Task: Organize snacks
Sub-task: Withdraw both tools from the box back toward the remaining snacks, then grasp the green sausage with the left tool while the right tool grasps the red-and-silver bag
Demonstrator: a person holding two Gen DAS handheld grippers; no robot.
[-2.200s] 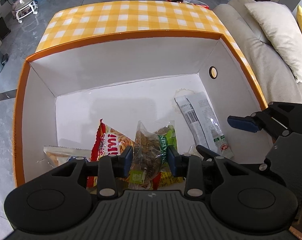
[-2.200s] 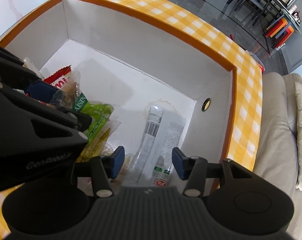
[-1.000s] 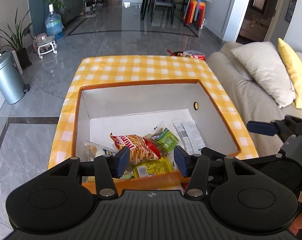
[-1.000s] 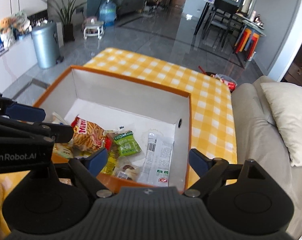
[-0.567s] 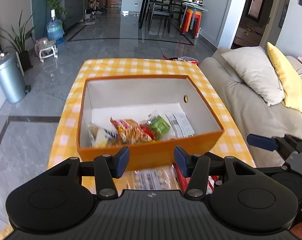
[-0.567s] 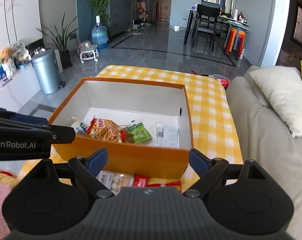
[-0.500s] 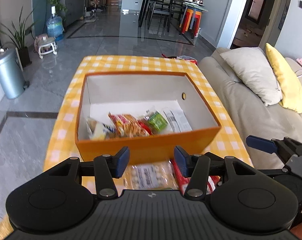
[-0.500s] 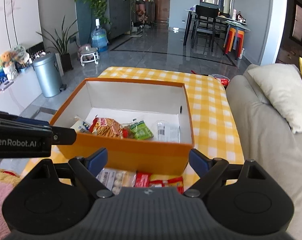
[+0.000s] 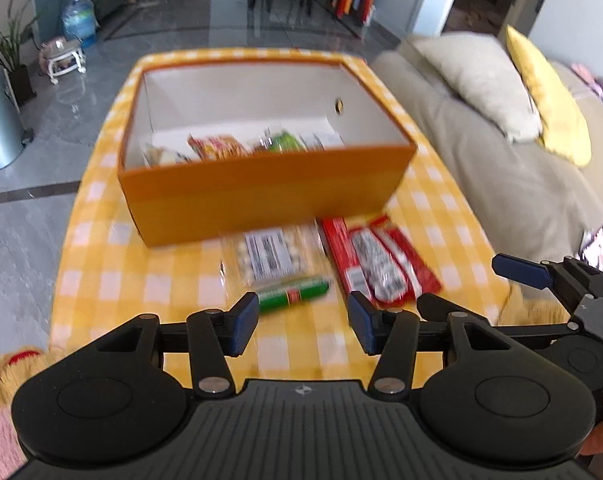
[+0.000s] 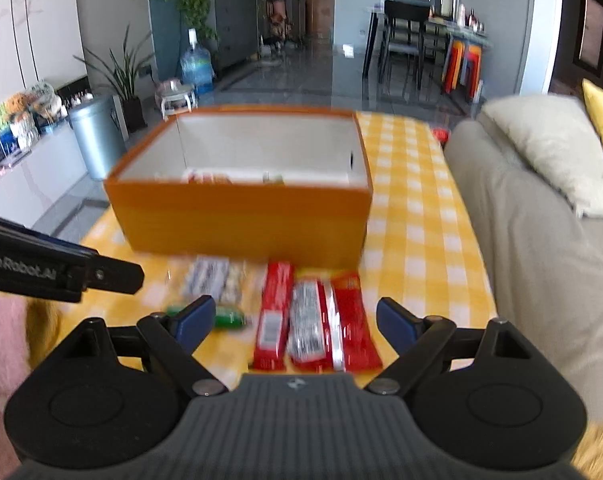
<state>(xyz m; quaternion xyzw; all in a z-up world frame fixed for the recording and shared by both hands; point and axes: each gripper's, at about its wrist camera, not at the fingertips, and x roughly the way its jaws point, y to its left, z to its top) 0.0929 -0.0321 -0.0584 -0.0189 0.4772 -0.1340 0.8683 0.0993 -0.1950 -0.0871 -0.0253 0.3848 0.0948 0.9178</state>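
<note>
Both hand-held grippers [image 9: 303,322] [image 10: 295,322] agape, empty

A beige sofa [image 10: 541,248] stands just beside the table with the yellow checked cloth [image 10: 413,216], and a cream pillow [image 9: 477,80] and a yellow pillow [image 9: 549,96] lie on it. On the grey floor, well apart from the table, there are a metal bin [image 10: 95,136], a water bottle [image 10: 196,66] and a green plant [image 10: 121,72].

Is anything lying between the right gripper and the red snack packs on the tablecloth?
Nothing visible. The right gripper is open with the red snack packs directly ahead between its fingers. The orange box stands beyond them, not in between.
</note>
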